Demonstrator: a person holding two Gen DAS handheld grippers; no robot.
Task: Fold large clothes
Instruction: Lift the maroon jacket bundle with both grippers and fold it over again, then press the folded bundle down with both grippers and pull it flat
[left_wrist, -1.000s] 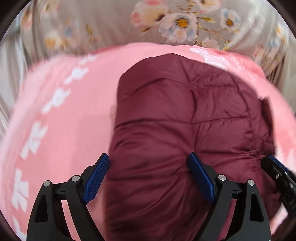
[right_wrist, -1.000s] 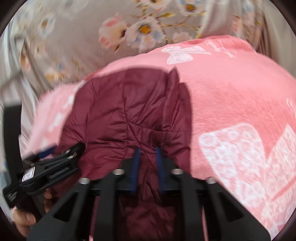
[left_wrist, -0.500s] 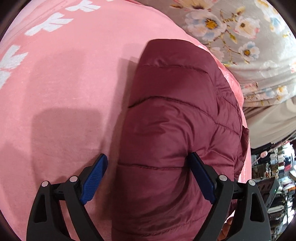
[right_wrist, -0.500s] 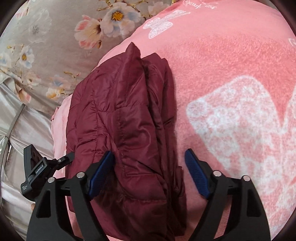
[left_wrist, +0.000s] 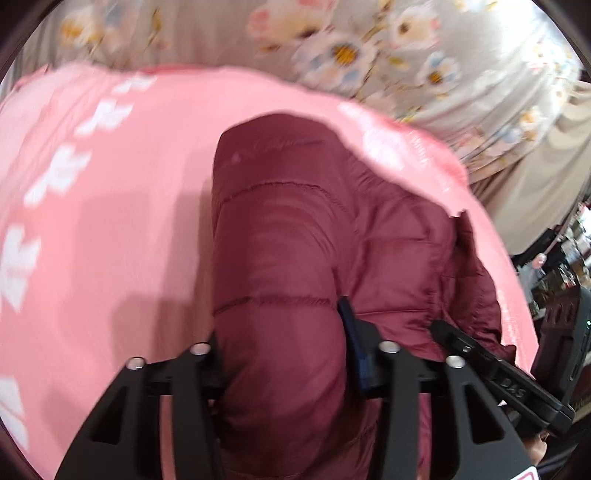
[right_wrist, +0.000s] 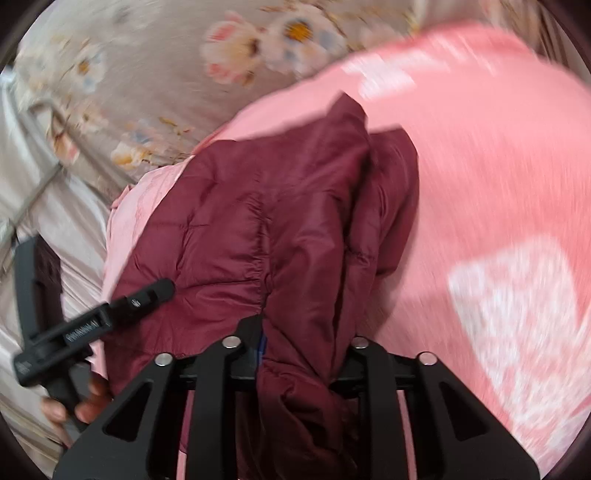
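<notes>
Maroon jacket (left_wrist: 295, 258) bunched btwn both jaws, left gripper (left_wrist: 280, 354) & right gripper (right_wrist: 299, 343) clenched on it

A pink blanket (left_wrist: 110, 206) with a scattered white pattern covers the soft surface that fills most of both views. In the right wrist view a large white shape (right_wrist: 517, 317) is printed on it. Behind the blanket lies a grey-beige floral sheet (left_wrist: 369, 51), with blurred pink, white and yellow-centred flowers, and it continues down the left side of the right wrist view in pale, wrinkled folds (right_wrist: 33, 206). At the far right edge of the left wrist view, past a plain beige cloth (left_wrist: 535, 184), a cluttered shelf area (left_wrist: 565, 266) shows dimly. The light is soft and even.
</notes>
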